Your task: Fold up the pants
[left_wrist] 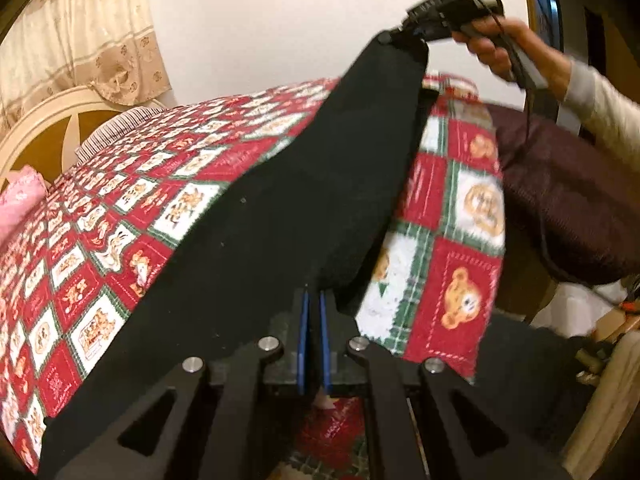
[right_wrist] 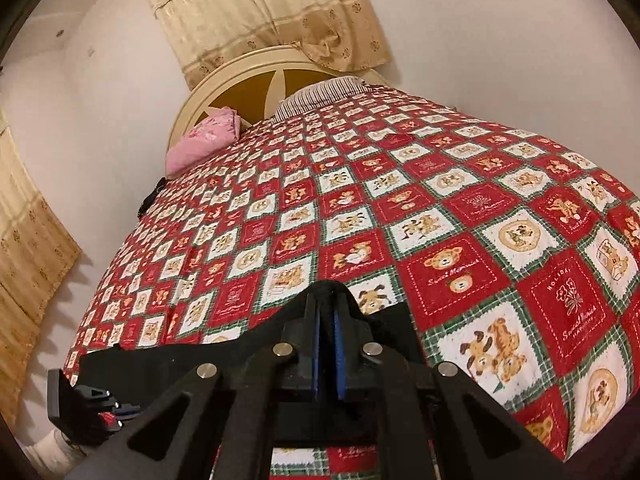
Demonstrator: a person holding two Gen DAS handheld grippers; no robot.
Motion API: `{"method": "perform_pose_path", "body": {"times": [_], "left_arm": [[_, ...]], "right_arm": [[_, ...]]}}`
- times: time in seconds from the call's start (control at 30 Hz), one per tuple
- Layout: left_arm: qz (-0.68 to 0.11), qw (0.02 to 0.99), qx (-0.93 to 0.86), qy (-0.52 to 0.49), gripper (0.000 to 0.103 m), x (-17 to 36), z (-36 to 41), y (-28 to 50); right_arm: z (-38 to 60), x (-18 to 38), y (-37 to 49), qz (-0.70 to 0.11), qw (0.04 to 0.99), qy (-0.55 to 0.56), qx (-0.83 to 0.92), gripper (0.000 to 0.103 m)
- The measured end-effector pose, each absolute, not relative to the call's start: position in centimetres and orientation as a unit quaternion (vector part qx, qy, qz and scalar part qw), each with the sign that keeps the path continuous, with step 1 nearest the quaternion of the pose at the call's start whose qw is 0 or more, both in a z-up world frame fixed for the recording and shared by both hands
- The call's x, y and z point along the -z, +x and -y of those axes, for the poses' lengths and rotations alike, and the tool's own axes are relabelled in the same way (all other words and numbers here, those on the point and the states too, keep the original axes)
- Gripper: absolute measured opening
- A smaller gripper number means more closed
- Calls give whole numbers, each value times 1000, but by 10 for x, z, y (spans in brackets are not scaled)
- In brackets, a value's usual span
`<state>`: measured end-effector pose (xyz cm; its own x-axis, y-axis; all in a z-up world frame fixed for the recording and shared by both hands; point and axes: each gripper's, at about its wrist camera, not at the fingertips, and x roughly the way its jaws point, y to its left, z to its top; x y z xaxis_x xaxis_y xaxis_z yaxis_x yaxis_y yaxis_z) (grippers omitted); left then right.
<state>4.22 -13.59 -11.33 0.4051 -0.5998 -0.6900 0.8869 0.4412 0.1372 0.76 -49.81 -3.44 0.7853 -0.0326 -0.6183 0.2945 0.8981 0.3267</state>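
The black pants (left_wrist: pixel 280 200) hang stretched in the air over a red, white and green teddy-bear quilt (left_wrist: pixel 120 220). In the left wrist view my left gripper (left_wrist: pixel 314 294) is shut on the near end of the cloth, its blue pads almost touching. At the upper right of that view my right gripper (left_wrist: pixel 404 38), held by a hand (left_wrist: pixel 492 48), pinches the far upper corner. In the right wrist view the right gripper (right_wrist: pixel 326 290) is shut on black cloth. The pants (right_wrist: pixel 168 354) run left from there toward the left gripper (right_wrist: pixel 120 410).
The quilt (right_wrist: pixel 400 200) covers a bed with a round cream headboard (right_wrist: pixel 248 80). A pink pillow (right_wrist: pixel 204 140) and a striped pillow (right_wrist: pixel 320 92) lie at its head, under a beige curtain (right_wrist: pixel 260 12). A dark maroon bundle (left_wrist: pixel 560 200) sits beside the bed's right edge.
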Motion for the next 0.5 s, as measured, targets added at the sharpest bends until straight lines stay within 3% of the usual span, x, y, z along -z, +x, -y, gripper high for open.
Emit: {"method": "perform_pose_path", "body": {"times": [0.33,0.43,0.5], "left_arm": [[-278,800,454,277,8,120,144,38],[-273,803,448,281,15,114,141,37],[-266,810,447,271,27,105,133,36]], "right_arm": [[534,92,-2,-371,891,212,155,6],[541,94,-10,-362,890,216,172,6],[547,87,-18,-344,893,223,187,6]]}}
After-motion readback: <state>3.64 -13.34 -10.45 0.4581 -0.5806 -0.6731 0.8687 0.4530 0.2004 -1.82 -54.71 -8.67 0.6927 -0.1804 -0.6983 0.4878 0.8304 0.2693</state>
